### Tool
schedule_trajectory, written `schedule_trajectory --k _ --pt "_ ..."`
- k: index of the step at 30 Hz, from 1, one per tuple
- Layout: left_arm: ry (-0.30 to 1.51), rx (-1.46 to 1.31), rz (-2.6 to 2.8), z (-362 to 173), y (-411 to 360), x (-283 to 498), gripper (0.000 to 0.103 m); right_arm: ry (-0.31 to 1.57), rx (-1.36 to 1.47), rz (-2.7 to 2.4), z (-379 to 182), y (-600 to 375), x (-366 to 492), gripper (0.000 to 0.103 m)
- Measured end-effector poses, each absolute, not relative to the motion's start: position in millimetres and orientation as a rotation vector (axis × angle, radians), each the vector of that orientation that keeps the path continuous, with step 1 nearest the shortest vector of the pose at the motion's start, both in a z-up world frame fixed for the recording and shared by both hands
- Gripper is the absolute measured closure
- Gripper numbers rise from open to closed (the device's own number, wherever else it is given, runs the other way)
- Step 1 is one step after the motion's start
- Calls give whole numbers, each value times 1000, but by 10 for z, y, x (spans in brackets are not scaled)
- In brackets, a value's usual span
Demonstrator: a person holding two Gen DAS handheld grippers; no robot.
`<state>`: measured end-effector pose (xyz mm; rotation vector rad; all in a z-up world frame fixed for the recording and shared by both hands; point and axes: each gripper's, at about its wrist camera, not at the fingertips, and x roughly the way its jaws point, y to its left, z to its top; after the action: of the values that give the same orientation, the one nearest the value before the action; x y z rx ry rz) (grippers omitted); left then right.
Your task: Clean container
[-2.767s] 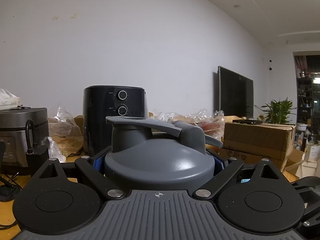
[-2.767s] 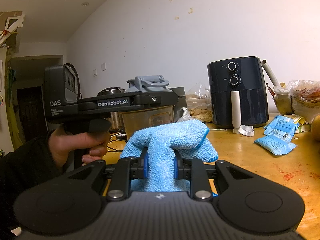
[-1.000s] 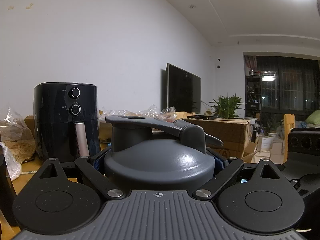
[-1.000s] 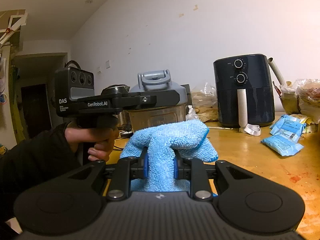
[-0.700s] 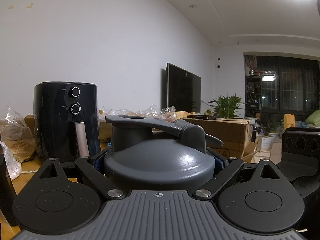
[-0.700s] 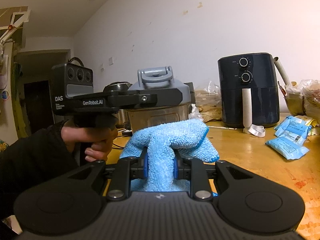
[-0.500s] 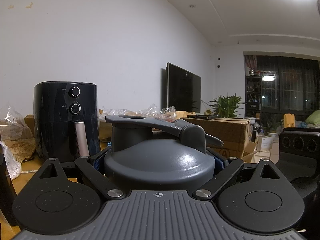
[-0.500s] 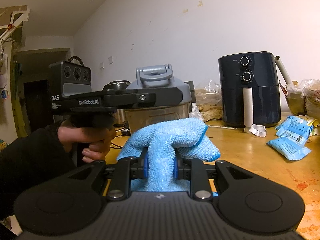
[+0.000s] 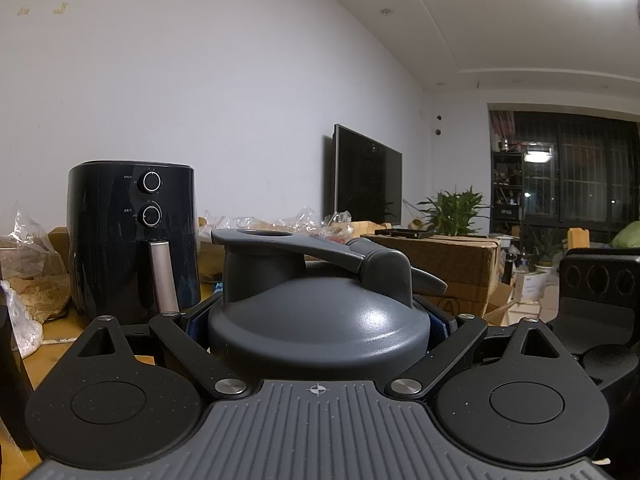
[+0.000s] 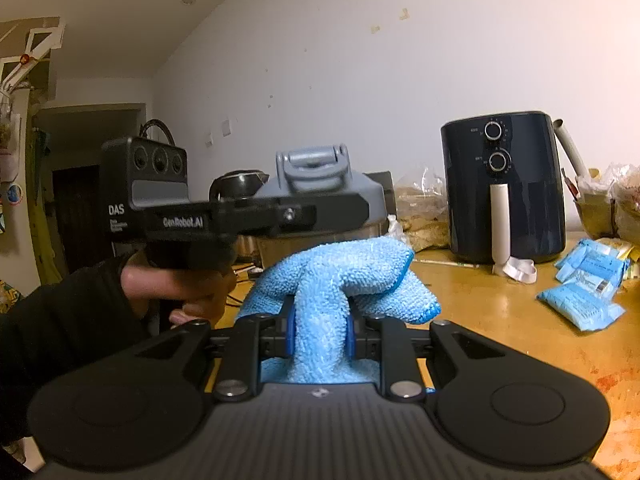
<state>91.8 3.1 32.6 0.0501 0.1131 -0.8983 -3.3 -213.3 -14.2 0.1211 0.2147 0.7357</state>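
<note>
A container with a grey domed lid and a flip handle [image 9: 280,272] fills the left wrist view. My left gripper [image 9: 318,320] is shut on it at the lid's sides. The right wrist view shows that gripper [image 10: 360,212] from the side, held by a hand in a dark sleeve, with the container's lid [image 10: 316,168] above it and its clear body below. My right gripper [image 10: 320,332] is shut on a folded blue cloth [image 10: 352,264]; its jaws have just been closing a little on the cloth. The cloth's front sits just below and in front of the container.
On the wooden table [image 10: 500,300] stand a black air fryer [image 10: 504,188], blue packets [image 10: 580,300] at the right, and bags of food along the wall. A dark cooker [image 10: 240,180] stands behind the container. A TV [image 9: 366,184] and a cardboard box [image 9: 448,264] lie beyond.
The left view has swung right since the oldest frame, bringing the TV and window into sight. In the right view, the container and left gripper have drifted right and nearer the cloth.
</note>
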Motion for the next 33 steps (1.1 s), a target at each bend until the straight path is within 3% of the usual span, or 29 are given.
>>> schedule_trajectory --k 33 --pt "121 46 -895 311 25 934 8 233 71 748 47 -2115 0 83"
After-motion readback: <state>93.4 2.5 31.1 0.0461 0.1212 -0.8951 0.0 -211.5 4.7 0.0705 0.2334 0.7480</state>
